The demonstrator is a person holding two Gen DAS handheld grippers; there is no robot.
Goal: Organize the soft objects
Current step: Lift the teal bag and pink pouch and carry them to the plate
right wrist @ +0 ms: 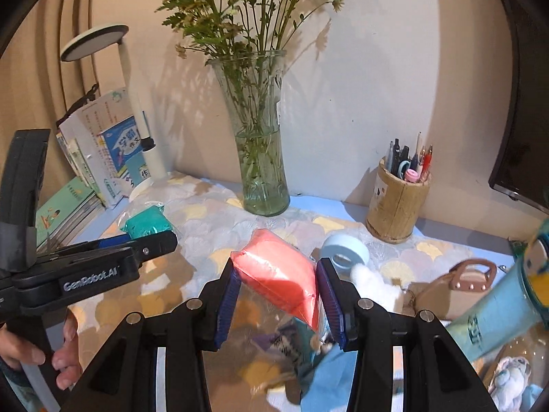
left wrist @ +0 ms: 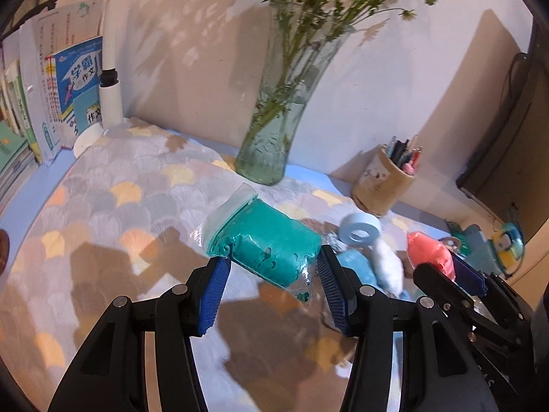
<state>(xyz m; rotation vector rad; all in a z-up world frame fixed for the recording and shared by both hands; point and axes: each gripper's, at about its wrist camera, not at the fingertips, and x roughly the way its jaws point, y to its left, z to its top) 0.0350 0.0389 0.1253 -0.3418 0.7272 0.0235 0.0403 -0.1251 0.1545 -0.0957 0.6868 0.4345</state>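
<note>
The teal clay bag (left wrist: 271,243) is hanging above the table's patterned cloth (left wrist: 113,206), pinched between the left gripper's (left wrist: 272,271) blue pads. The coral clay bag (right wrist: 278,271) is riding lifted too, squeezed in the right gripper (right wrist: 276,288). A glass vase (right wrist: 262,158) is standing near the table's back edge.

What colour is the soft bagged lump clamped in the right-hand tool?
Coral pink: the soft bagged lump shows best in the right wrist view.

Bagged teal clay (left wrist: 271,247) and coral clay (right wrist: 278,271), both lifted.
</note>
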